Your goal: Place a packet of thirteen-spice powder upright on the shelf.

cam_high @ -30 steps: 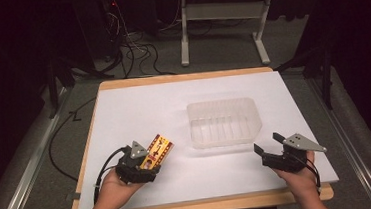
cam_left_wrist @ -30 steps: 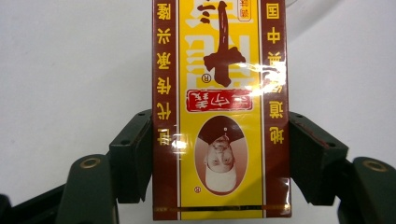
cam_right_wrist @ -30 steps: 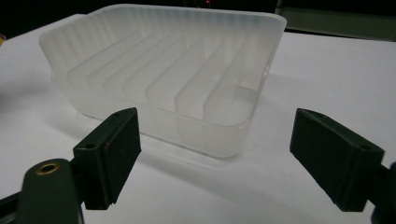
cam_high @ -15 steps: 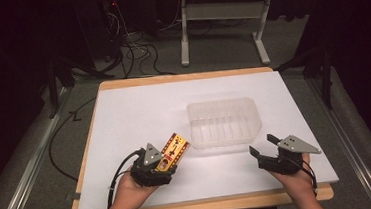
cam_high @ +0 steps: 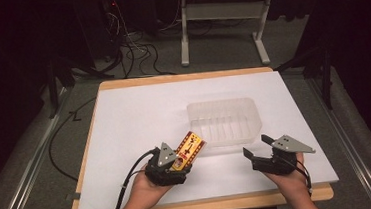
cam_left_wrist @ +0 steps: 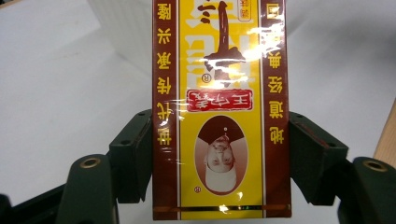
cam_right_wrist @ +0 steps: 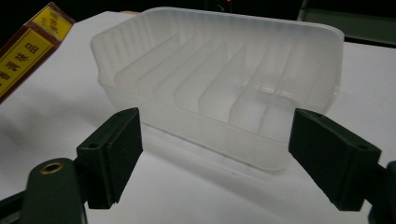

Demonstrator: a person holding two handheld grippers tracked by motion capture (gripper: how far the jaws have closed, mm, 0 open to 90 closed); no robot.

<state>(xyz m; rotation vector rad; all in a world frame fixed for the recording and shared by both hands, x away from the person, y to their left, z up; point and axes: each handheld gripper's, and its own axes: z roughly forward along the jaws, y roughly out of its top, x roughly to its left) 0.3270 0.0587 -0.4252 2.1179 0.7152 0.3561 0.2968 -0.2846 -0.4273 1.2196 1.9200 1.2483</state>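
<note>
Right now your left gripper's (cam_high: 175, 161) fingers (cam_left_wrist: 133, 158) clamp the yellow-and-maroon box (cam_left_wrist: 220, 107) by its sides, just beside the clear plastic tray (cam_high: 225, 120). Your right gripper's (cam_high: 258, 154) fingers (cam_right_wrist: 114, 154) gape wide, holding nothing, facing that tray on the white tabletop (cam_high: 139, 113).

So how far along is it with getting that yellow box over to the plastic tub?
Picked up: the left gripper is shut on the yellow box, holding it near the clear tub. In hand: carrying it towards the tub. Left: the box is not yet inside, and the right gripper waits open beside the tub.
</note>
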